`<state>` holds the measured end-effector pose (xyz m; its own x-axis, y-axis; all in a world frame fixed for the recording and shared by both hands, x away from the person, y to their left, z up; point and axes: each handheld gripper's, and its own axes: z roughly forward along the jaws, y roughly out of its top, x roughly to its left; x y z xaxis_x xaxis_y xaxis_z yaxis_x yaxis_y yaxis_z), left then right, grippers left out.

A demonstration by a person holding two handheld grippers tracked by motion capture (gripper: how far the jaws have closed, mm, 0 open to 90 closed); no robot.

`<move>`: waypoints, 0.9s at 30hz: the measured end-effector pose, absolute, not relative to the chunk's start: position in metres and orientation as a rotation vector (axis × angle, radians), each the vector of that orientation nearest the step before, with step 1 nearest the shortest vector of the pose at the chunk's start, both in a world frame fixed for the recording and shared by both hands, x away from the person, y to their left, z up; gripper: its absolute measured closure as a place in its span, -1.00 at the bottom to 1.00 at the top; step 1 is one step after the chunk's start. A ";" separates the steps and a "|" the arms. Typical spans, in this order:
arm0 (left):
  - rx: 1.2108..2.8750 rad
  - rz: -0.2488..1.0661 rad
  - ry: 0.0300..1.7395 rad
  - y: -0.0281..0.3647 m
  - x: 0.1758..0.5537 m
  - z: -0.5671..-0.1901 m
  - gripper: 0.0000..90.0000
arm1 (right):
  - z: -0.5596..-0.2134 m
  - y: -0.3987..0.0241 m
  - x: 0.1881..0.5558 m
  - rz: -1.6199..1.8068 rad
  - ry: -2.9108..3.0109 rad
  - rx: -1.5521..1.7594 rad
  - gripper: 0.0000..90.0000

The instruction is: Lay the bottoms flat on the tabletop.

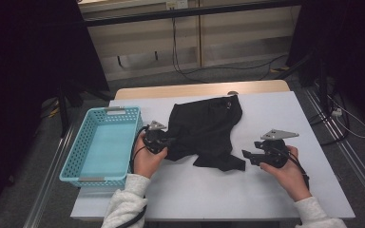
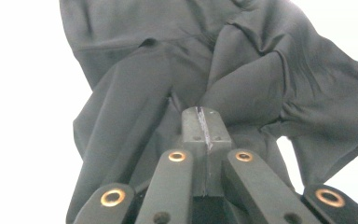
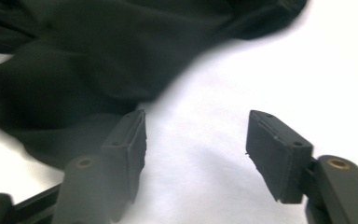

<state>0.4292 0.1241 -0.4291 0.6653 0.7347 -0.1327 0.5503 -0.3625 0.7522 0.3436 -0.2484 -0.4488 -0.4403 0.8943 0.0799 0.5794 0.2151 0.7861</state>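
Garment: black garment (image 1: pixel 204 130), crumpled mid-table on white table (image 1: pixel 266 190), just right of blue basket (image 1: pixel 102 147).
Handling: likely soft, light, limp; bound to sag and drag rather than lift whole.
Hold: best by bunched fold or hem, not flat cloth.
Left gripper (image 2: pixel 204 122): clenched at garment's left edge; probably pinching a fold, though cloth between pads hard to confirm.
Right gripper (image 3: pixel 196 144): released, jaws apart over bare table, near garment's lower right corner.
Hidden: garment type, underside, small pale spot near top edge unclear.
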 end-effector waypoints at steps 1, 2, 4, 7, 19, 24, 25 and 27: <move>2.062 0.284 0.994 0.125 0.430 -0.429 1.00 | -0.451 -0.245 0.345 1.088 2.114 1.367 -0.08; 2.059 0.285 0.998 0.126 0.430 -0.429 1.00 | -0.453 -0.240 0.347 1.082 2.124 1.363 -0.08; 2.059 0.277 0.991 0.125 0.429 -0.428 1.00 | -0.457 -0.226 0.349 1.081 2.163 1.340 -0.10; 2.064 0.270 0.986 0.124 0.428 -0.427 1.00 | -0.462 -0.203 0.350 1.080 2.241 1.284 -0.12; 2.090 0.268 0.975 0.121 0.426 -0.426 1.00 | -0.455 -0.212 0.339 1.035 2.287 1.268 0.88; 2.094 0.257 0.981 0.120 0.426 -0.428 1.00 | -0.445 -0.241 0.324 0.928 2.265 1.335 0.90; 2.096 0.258 0.983 0.119 0.426 -0.428 1.00 | -0.443 -0.243 0.321 0.898 2.285 1.329 0.88; 2.100 0.258 0.987 0.119 0.425 -0.429 1.00 | -0.438 -0.243 0.316 0.855 2.268 1.300 0.65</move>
<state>0.4253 0.1185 -0.4292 0.6769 0.7232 -0.1373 0.5636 -0.3892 0.7286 0.3156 -0.2434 -0.4380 -0.4945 0.8686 -0.0322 0.6313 0.3843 0.6737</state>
